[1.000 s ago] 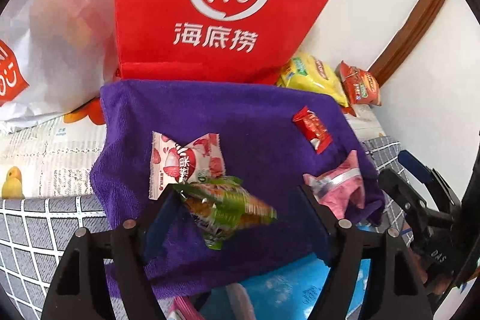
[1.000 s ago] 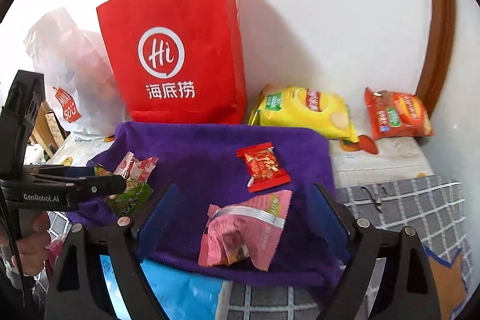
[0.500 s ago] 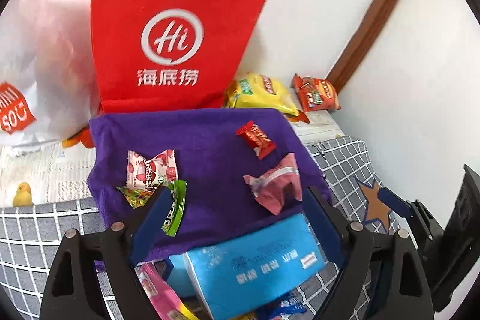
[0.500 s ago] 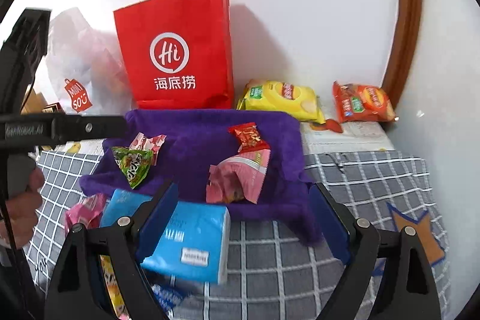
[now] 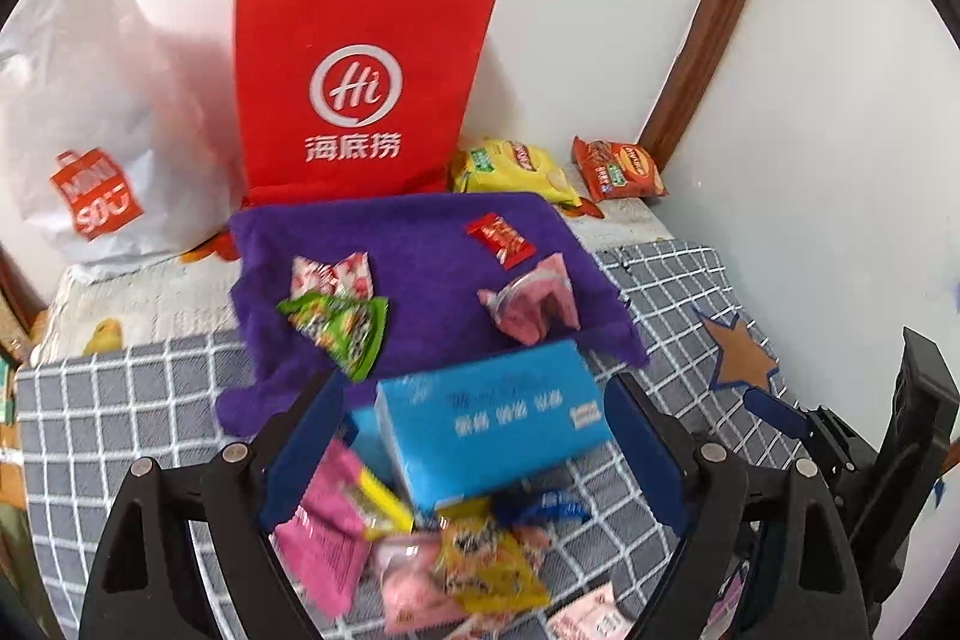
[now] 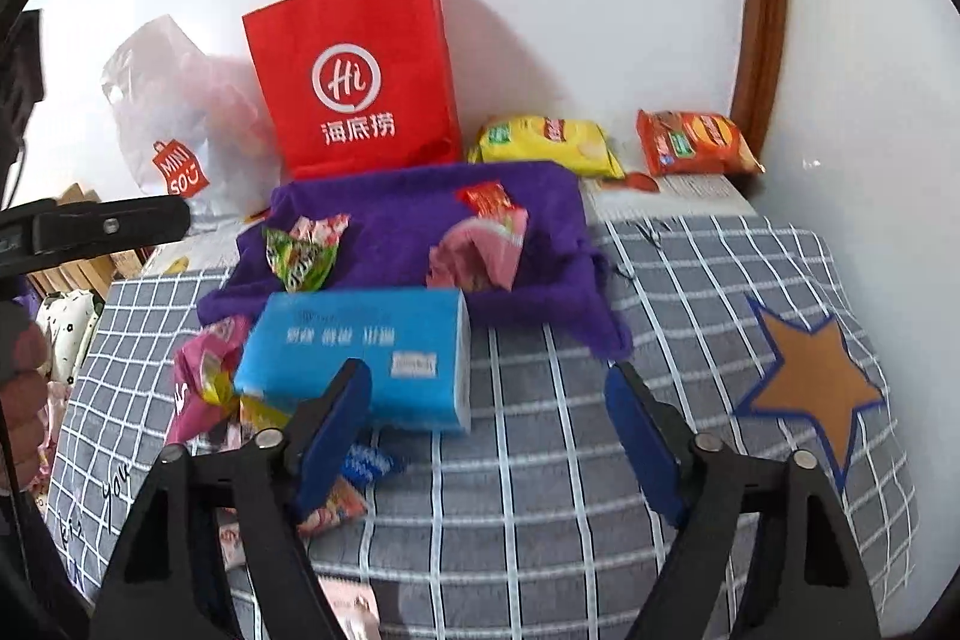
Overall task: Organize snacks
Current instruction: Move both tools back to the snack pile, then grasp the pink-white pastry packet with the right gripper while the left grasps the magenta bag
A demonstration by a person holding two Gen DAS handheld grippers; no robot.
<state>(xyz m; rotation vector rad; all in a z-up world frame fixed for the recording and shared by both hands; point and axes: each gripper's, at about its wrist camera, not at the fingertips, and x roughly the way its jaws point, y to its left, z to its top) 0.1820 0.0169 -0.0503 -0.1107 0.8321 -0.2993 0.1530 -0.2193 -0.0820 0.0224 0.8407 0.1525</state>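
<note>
From the left wrist, the left gripper [image 5: 474, 436] hangs with its jaws spread wide and nothing pinched, above a heap of small snack packets [image 5: 456, 562] in pink, yellow and blue at the near edge of the grey checked cover [image 5: 120, 400]. A blue tissue pack [image 5: 486, 424] lies just beyond the heap, touching the near edge of the purple towel [image 5: 420, 244]. On the towel, the green snack packet [image 5: 336, 325] lies at the near left, overlapping a pink-and-white strawberry candy packet [image 5: 330, 274]; a red candy packet [image 5: 501, 238] sits near the far right corner and a crumpled pink packet [image 5: 531, 304] at the right edge. A second ago the green packet sat between these jaws; now it lies on the towel, and the gripper has drawn back and up. From the right wrist, the right gripper [image 6: 489, 418] stands open over bare checked cover, its jaws having just been closing somewhat with nothing between them; its left finger overlaps the tissue pack. It too has drawn back from the towel. A red paper bag [image 6: 354, 88] stands against the wall behind the towel, with a yellow chip bag [image 6: 546, 145] and an orange chip bag [image 6: 696, 142] to its right.
</note>
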